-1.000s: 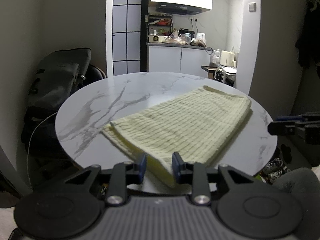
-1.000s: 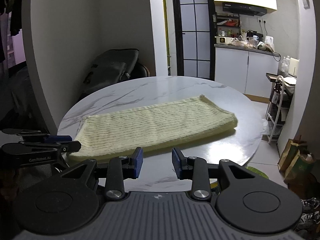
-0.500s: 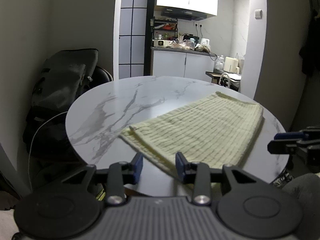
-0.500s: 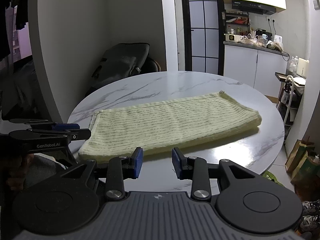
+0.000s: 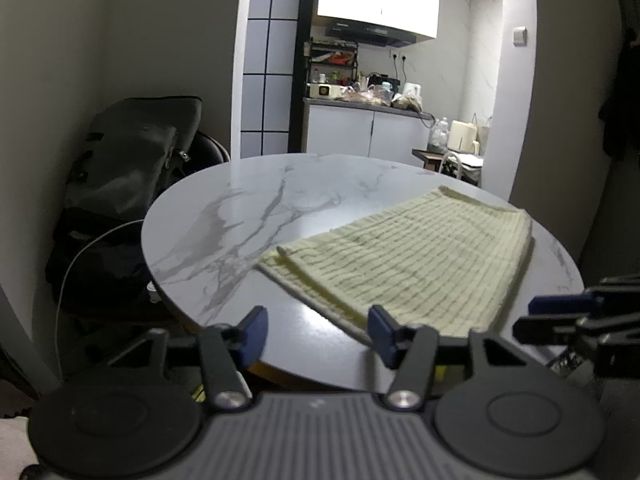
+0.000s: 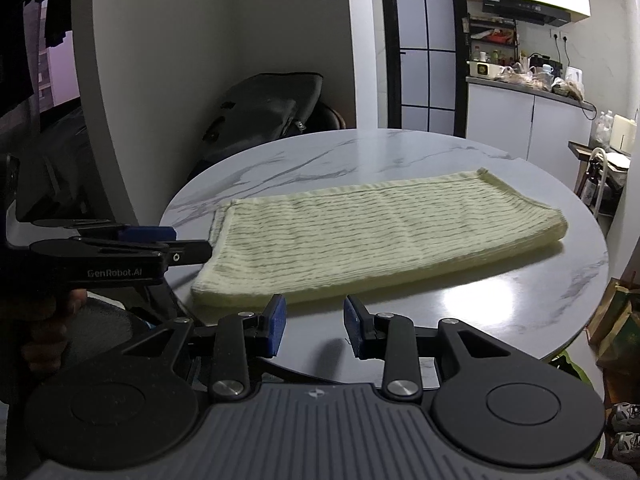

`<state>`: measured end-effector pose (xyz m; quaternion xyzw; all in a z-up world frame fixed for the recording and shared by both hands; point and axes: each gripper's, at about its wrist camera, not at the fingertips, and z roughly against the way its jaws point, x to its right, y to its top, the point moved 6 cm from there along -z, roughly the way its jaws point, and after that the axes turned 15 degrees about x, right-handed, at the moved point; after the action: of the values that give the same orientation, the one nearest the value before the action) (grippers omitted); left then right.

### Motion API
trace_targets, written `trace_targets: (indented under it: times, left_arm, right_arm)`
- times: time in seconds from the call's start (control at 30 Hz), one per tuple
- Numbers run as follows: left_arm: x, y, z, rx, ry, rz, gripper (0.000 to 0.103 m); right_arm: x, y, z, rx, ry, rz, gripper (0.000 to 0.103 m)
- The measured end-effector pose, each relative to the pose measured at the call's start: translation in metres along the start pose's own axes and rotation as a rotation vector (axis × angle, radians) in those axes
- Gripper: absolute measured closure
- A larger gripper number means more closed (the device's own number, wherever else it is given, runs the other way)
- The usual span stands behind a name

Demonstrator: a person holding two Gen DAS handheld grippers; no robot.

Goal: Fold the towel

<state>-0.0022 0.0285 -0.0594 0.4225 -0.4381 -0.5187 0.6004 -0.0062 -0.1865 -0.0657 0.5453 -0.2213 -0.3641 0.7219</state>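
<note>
- The towel lies folded flat on the round marble table, toward my right and near side of the top, its long folded edge facing me.
- My left gripper has its jaws apart, and they have just been opening; nothing sits between the blue pads, though the towel's near corner shows just behind the right-hand pad.
- From the right wrist view I see the left gripper side-on, its tips just beside the towel's left short edge; I cannot tell if they touch.
- My right gripper is partly open with nothing between the pads, hanging over the bare table edge just short of the towel.
- A hand grips the left gripper's handle.
- A dark bag leans against the wall behind the table.
</note>
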Motion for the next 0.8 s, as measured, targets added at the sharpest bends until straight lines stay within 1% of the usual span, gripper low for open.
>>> trace_targets:
  times: [0.07,0.17,0.23,0.33,0.53,0.8]
  left_arm:
    - [-0.002,0.0,0.0,0.003,-0.005,0.008,0.042]
    - [-0.002,0.0,0.0,0.008,-0.011,0.003,0.036]
    - [-0.002,0.001,-0.001,0.012,-0.018,0.0,0.03]
    - [-0.002,0.004,0.0,0.024,-0.022,-0.003,0.03]
    - [-0.012,0.006,0.003,0.031,0.005,0.019,0.03]
    - [-0.016,0.005,0.003,0.021,-0.004,0.025,0.03]
  right_arm:
    - [-0.004,-0.001,0.0,0.004,-0.001,0.005,0.067]
    - [-0.01,-0.001,-0.001,0.004,0.015,0.004,0.067]
    - [-0.017,0.0,-0.001,0.009,0.028,0.023,0.067]
    - [-0.025,0.003,0.0,0.021,0.051,0.032,0.067]
    - [-0.041,0.008,-0.002,0.034,0.106,0.048,0.067]
    - [-0.053,0.009,-0.011,0.033,0.145,0.034,0.067]
